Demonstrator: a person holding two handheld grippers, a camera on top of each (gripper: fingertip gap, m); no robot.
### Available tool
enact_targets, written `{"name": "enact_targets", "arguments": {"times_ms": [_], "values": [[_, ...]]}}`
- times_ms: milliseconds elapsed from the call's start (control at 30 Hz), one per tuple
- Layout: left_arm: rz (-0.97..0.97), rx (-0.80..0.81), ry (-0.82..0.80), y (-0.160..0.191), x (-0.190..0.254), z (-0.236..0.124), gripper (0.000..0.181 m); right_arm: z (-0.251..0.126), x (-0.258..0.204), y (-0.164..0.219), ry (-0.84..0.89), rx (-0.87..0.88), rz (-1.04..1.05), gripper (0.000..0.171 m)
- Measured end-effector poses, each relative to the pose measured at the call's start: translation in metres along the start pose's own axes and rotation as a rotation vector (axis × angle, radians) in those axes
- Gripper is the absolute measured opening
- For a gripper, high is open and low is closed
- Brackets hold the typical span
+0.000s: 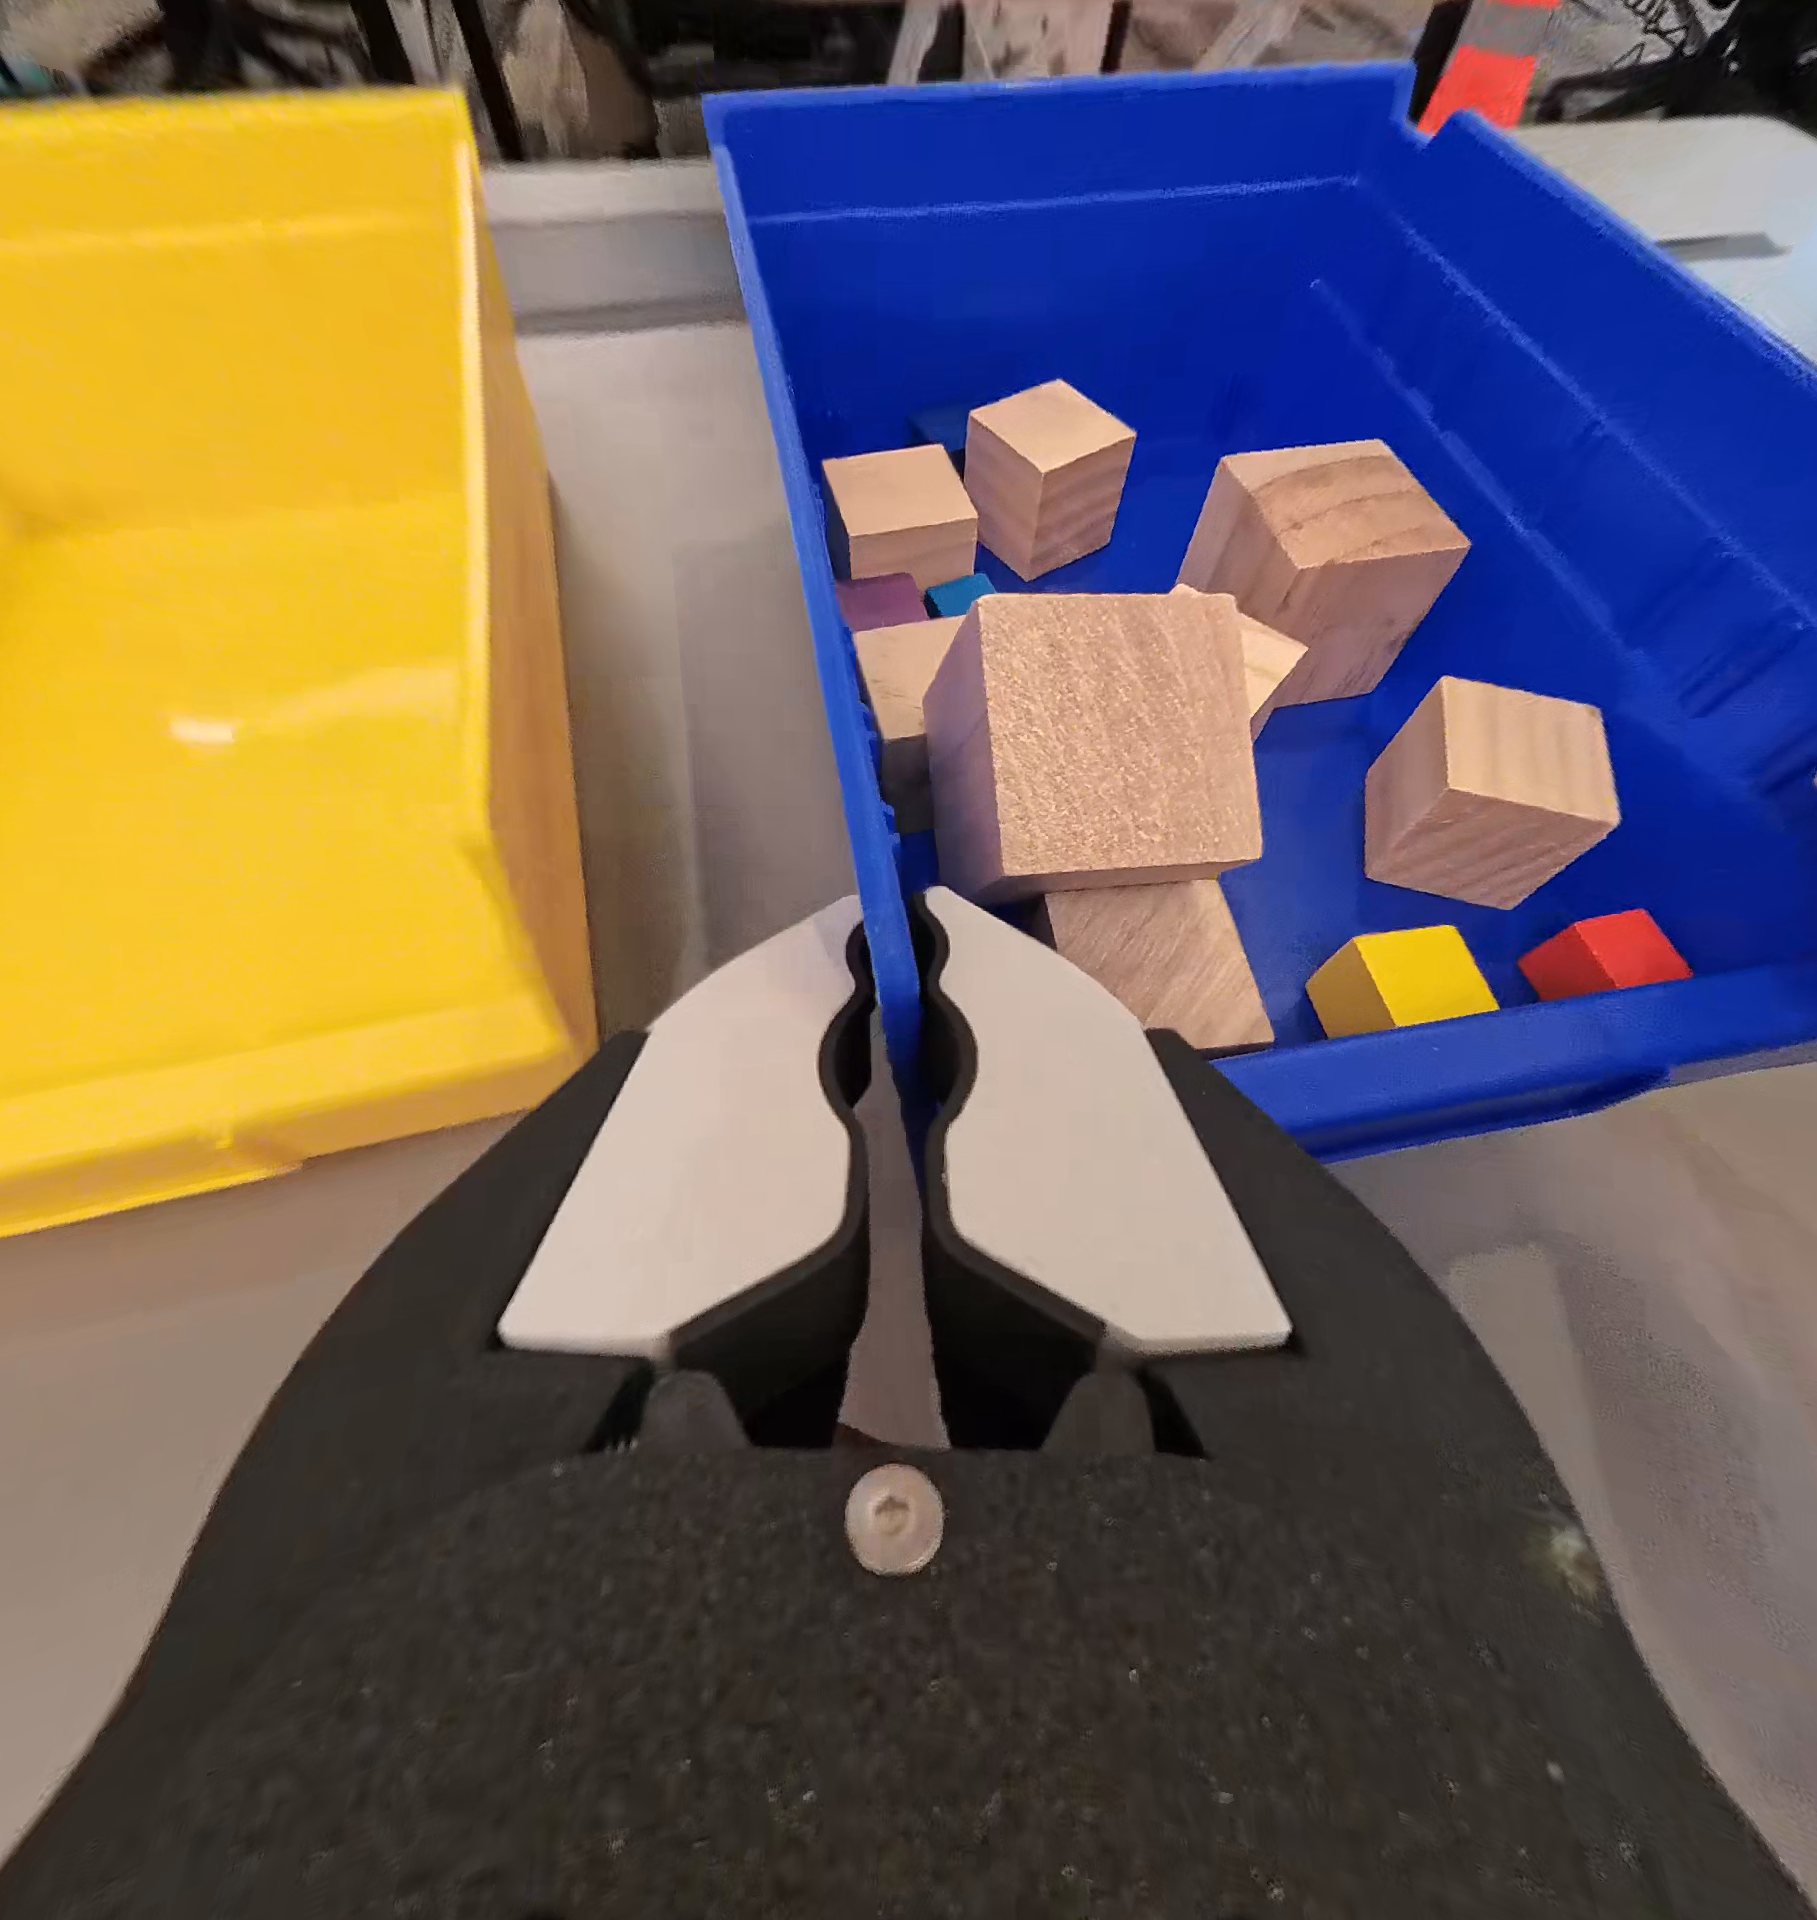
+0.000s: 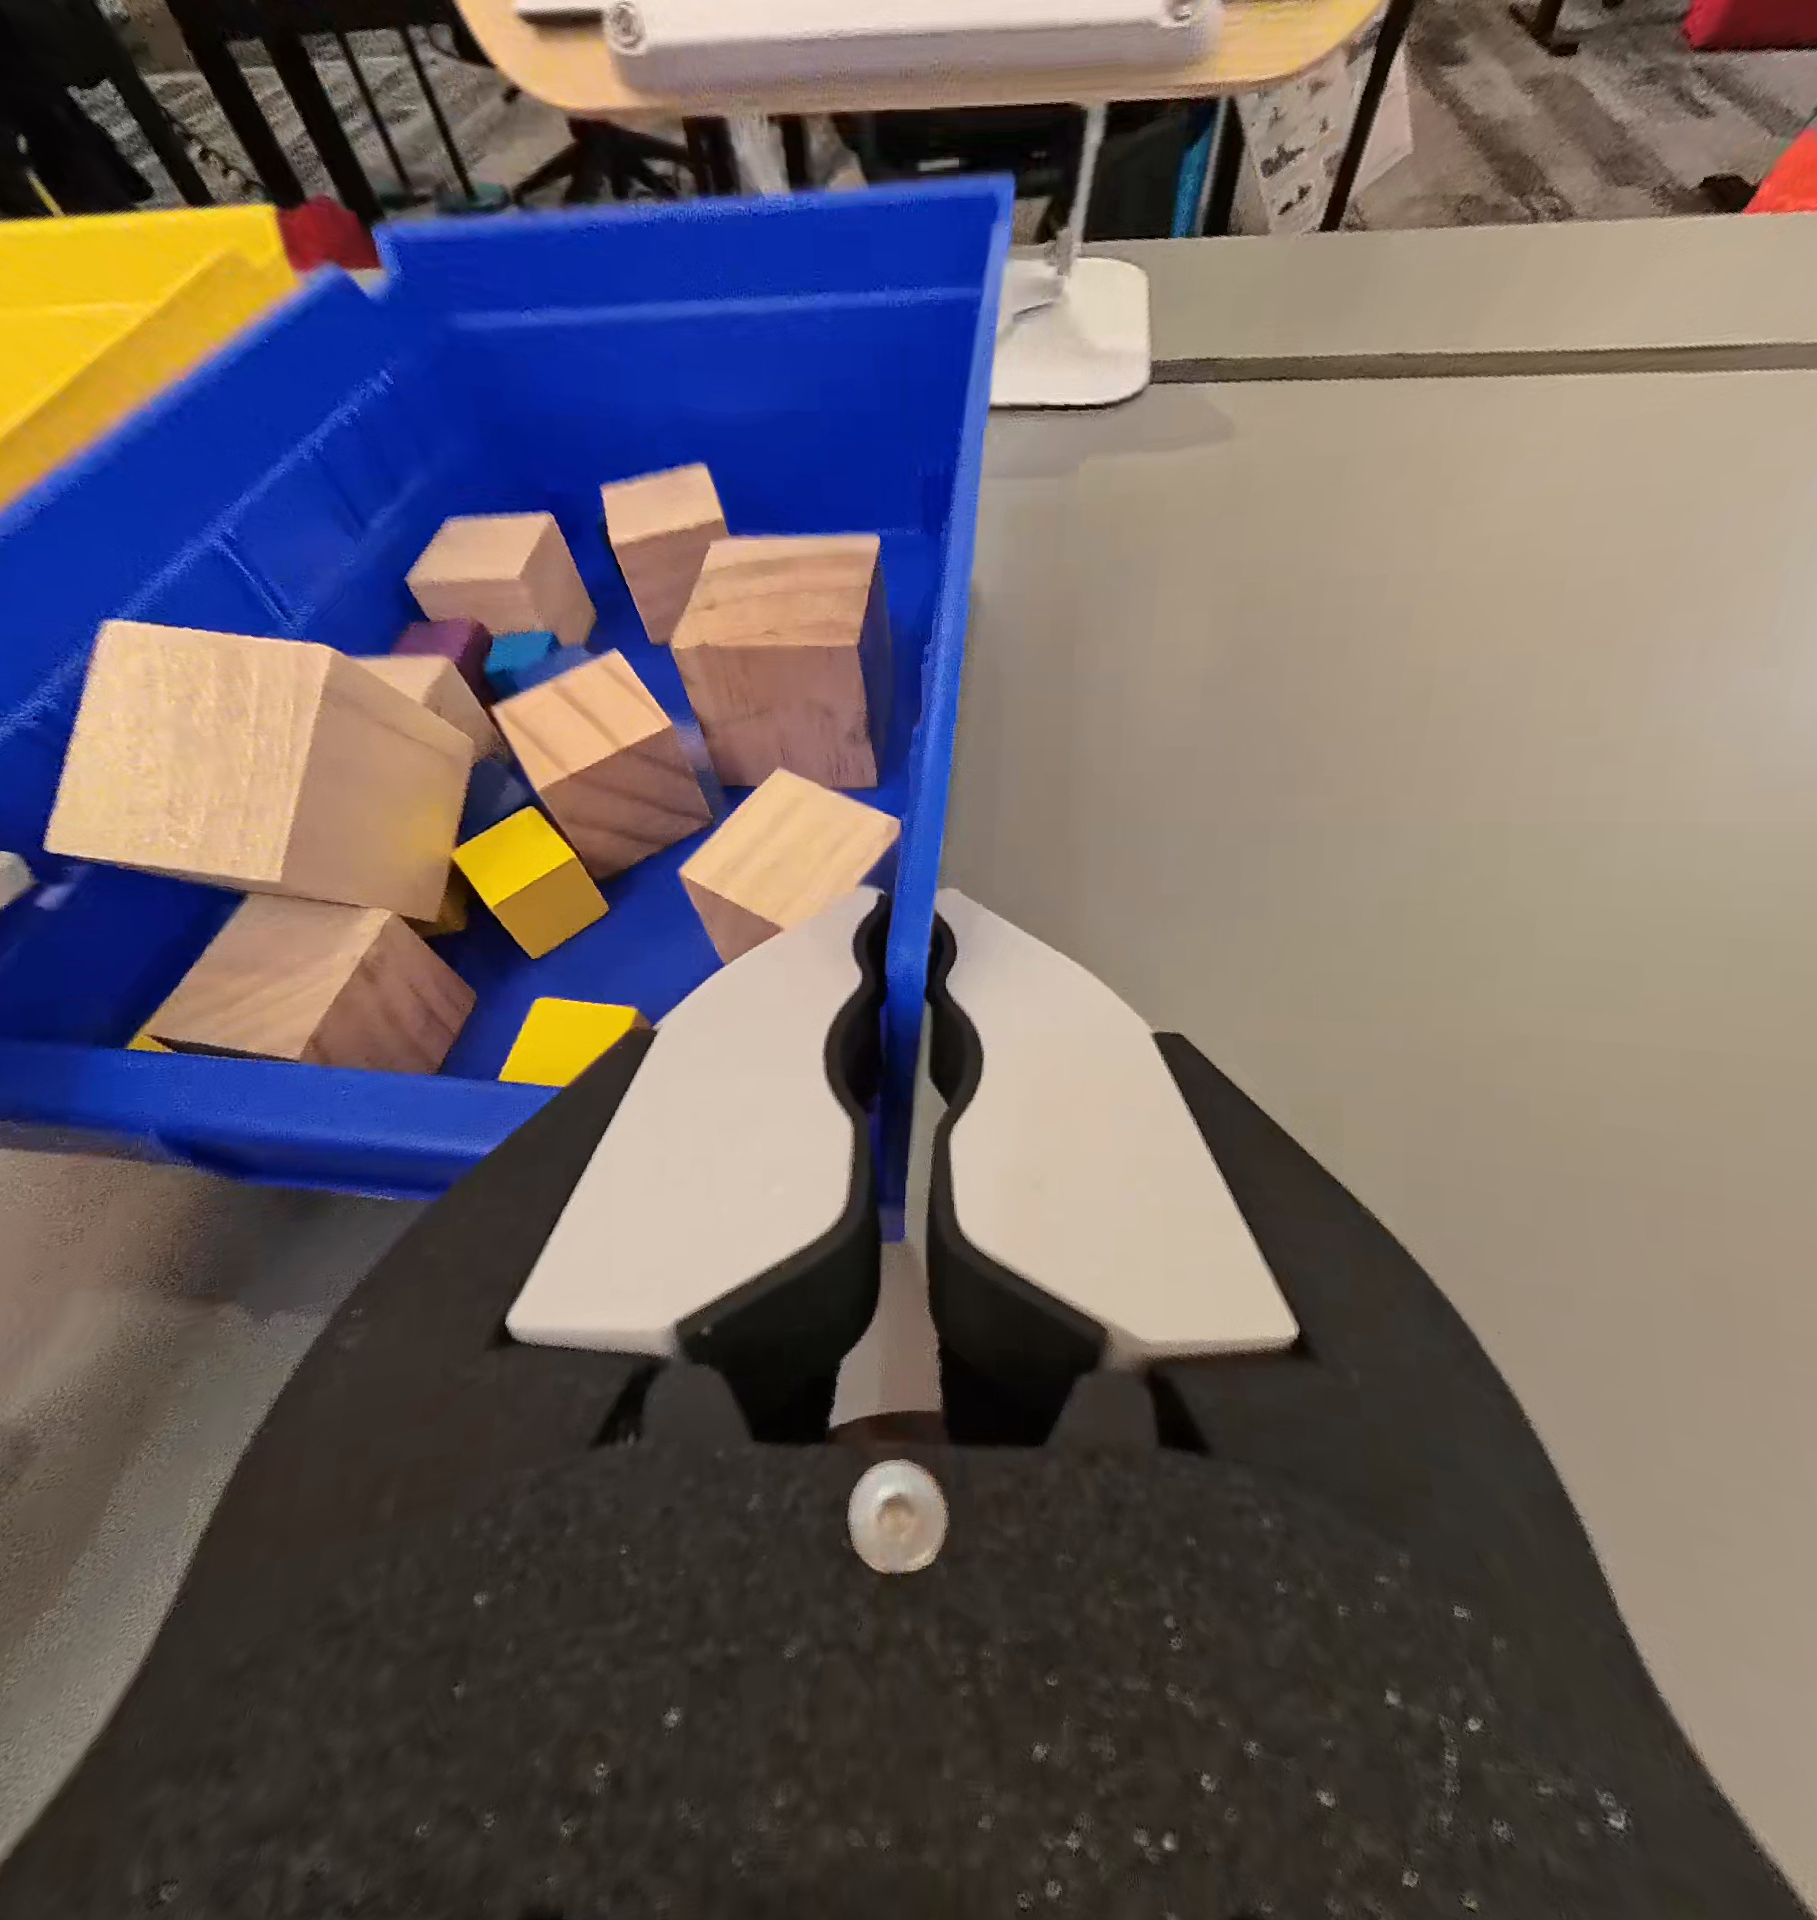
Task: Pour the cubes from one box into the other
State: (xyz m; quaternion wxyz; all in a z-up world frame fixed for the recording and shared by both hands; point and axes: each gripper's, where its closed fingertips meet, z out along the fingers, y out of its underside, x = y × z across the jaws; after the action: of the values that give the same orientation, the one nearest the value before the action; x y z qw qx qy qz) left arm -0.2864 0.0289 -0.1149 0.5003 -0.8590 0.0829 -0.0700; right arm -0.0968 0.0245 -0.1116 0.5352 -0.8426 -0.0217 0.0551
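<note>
With both side walls pinched, the left gripper (image 1: 891, 940) and right gripper (image 2: 909, 935) clamp the blue box (image 1: 1143, 239) beside the yellow box (image 1: 208, 520). Rigid plastic, but the loose wooden cubes (image 1: 1091, 738) probably make it weighty and shifty.

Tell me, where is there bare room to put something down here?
Bare grey table stretches right of the blue box, up to a white stand base. The yellow box looks empty. The strip between the boxes is narrow. The blue box is crowded with cubes.
</note>
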Motion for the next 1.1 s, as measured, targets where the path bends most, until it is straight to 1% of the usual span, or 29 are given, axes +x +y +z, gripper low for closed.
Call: {"name": "enact_targets", "arguments": {"times_ms": [67,133,233,300,367,433,500,567,633,700,733,767,833,900,933,967,1033,1067,1100], "values": [[-0.019,0.018,0.036,0.007,-0.006,0.004,0.004,0.001,-0.005,0.004,0.011,0.02,-0.01,0.004],[-0.016,0.043,0.036,0.009,-0.007,0.006,0.005,0.003,-0.005,0.01,0.029,0.034,-0.014,0.004],[-0.019,0.074,0.033,0.007,-0.004,0.004,0.007,0.003,-0.004,0.012,-0.028,0.048,0.02,0.005],[-0.015,0.083,0.071,0.004,0.002,-0.008,0.021,-0.003,0.0,0.006,-0.053,0.074,0.0,0.012],[-0.062,0.096,0.112,-0.005,0.003,-0.029,0.033,-0.015,0.003,-0.007,-0.089,0.124,-0.04,0.029],[-0.092,0.096,0.173,-0.012,0.0,-0.057,0.048,-0.027,0.002,-0.025,-0.128,0.17,-0.064,0.035],[-0.064,0.091,0.128,-0.01,-0.028,-0.083,0.05,-0.039,-0.008,-0.043,-0.167,0.225,-0.14,0.042],[-0.053,0.103,0.008,-0.005,-0.08,-0.1,0.05,-0.046,-0.025,-0.054,-0.202,0.26,-0.234,0.051],[-0.094,0.09,-0.087,0.006,-0.14,-0.103,0.048,-0.05,-0.052,-0.049,-0.274,0.253,-0.315,0.054],[-0.153,0.037,-0.123,0.018,-0.189,-0.094,0.05,-0.053,-0.081,-0.038,-0.367,0.238,-0.33,0.051],[-0.169,0.033,-0.168,0.02,-0.215,-0.089,0.051,-0.053,-0.097,-0.03,-0.428,0.222,-0.322,0.049],[-0.176,0.037,-0.206,0.021,-0.237,-0.083,0.052,-0.053,-0.113,-0.02,-0.488,0.191,-0.3,0.051],[-0.18,0.023,-0.216,0.023,-0.262,-0.065,0.058,-0.057,-0.145,-0.006,-0.586,0.145,-0.254,0.055],[-0.177,-0.001,-0.185,0.024,-0.271,-0.045,0.065,-0.063,-0.176,0.005,-0.651,0.13,-0.246,0.057],[-0.183,0.011,-0.173,0.021,-0.273,-0.038,0.064,-0.065,-0.191,0.011,-0.659,0.118,-0.255,0.059],[-0.193,0.035,-0.154,0.016,-0.273,-0.033,0.056,-0.065,-0.204,0.017,-0.653,0.102,-0.277,0.059],[-0.206,0.05,-0.106,0.012,-0.269,-0.028,0.012,-0.061,-0.227,0.034,-0.608,0.069,-0.353,0.059],[-0.226,0.046,-0.107,0.013,-0.268,-0.029,0.004,-0.056,-0.235,0.042,-0.571,0.053,-0.397,0.06],[-0.225,0.037,-0.12,0.015,-0.267,-0.032,0.004,-0.05,-0.24,0.049,-0.526,0.037,-0.436,0.061]]}}
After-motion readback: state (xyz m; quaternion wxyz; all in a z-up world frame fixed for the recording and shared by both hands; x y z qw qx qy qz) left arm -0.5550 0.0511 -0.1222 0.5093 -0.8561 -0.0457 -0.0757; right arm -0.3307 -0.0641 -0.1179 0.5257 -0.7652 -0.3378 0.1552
